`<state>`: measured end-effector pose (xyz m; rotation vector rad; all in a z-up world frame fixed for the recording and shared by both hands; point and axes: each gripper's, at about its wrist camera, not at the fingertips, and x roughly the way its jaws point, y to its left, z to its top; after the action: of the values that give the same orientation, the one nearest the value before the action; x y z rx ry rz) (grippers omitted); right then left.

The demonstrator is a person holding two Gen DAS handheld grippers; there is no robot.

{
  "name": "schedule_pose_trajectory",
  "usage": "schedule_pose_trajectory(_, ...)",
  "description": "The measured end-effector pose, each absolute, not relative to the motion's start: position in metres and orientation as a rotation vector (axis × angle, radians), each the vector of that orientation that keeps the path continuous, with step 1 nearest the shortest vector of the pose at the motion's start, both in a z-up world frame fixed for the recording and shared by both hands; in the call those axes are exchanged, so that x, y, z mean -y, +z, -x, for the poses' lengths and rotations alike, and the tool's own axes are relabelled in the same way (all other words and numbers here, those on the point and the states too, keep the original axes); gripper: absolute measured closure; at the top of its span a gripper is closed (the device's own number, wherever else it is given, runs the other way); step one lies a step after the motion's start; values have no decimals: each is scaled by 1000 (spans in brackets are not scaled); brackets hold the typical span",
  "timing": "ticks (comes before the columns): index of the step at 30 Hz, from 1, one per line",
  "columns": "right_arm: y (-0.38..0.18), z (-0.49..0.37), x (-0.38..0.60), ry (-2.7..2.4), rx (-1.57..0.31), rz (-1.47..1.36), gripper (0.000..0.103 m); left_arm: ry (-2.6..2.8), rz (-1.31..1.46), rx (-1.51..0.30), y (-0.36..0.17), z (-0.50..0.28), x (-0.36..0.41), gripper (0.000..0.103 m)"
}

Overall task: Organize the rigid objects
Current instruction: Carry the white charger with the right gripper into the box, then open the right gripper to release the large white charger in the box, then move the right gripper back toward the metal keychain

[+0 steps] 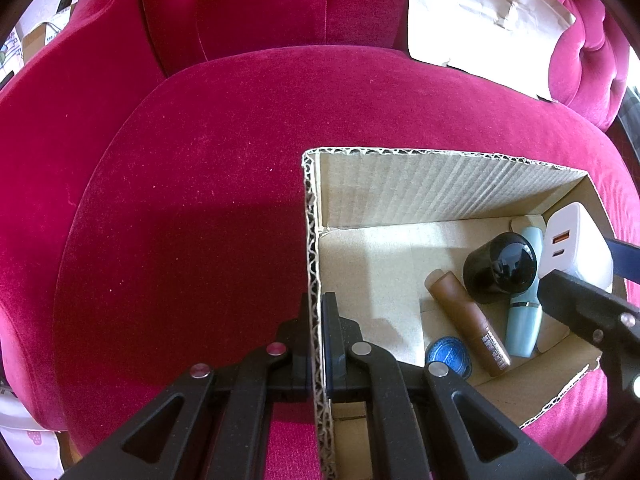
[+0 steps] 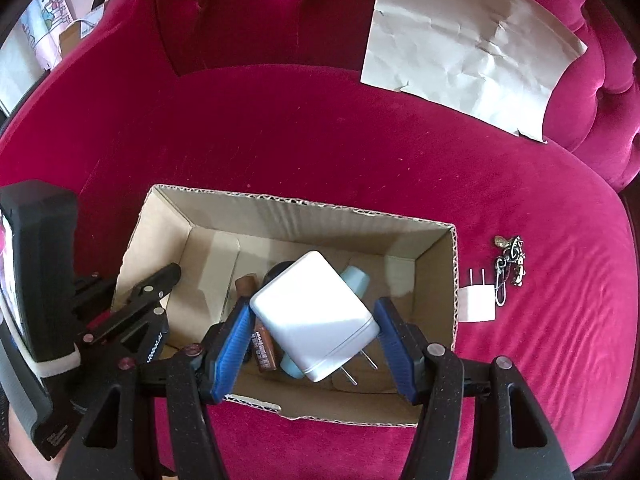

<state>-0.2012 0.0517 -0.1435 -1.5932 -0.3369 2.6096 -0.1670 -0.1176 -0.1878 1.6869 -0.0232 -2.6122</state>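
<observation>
An open cardboard box (image 1: 440,184) (image 2: 304,216) sits on a pink velvet sofa seat. My left gripper (image 1: 317,320) is shut on the box's left wall, one finger on each side. Inside lie a brown tube (image 1: 468,320) (image 2: 245,285), a light blue bottle (image 1: 524,320) (image 2: 356,280), a black round jar (image 1: 500,268) and a blue round cap (image 1: 448,354). My right gripper (image 2: 312,340) hangs over the box with its jaws wide. A large white charger (image 2: 316,316) (image 1: 576,248) lies between the blue pads (image 2: 230,344), touching the left one; a gap shows at the right.
A small white plug adapter (image 2: 478,300) and a metal keychain (image 2: 508,268) lie on the seat right of the box. A crumpled sheet of paper (image 2: 464,40) (image 1: 480,16) leans on the sofa back. The left part of the seat (image 1: 180,220) is bare velvet.
</observation>
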Motion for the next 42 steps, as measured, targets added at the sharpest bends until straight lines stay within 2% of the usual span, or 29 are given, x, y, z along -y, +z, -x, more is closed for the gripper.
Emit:
schedule_pose_trajectory(13, -144, 204, -48, 2611, 349, 1590, 37, -2612, -1687, 26, -188, 168, 118, 99)
schedule_pose_trajectory(19, -135, 204, -47, 2617, 393, 1520, 9, -2615, -1684, 36, -188, 167, 120, 99)
schedule_pose_trajectory(22, -133, 206, -49, 2608, 397, 1509, 1, -2616, -1684, 35, -188, 165, 113, 99)
schedule_pose_trajectory(42, -123, 202, -56, 2637, 400, 1504, 0, -2616, -1680, 44, -189, 166, 118, 99)
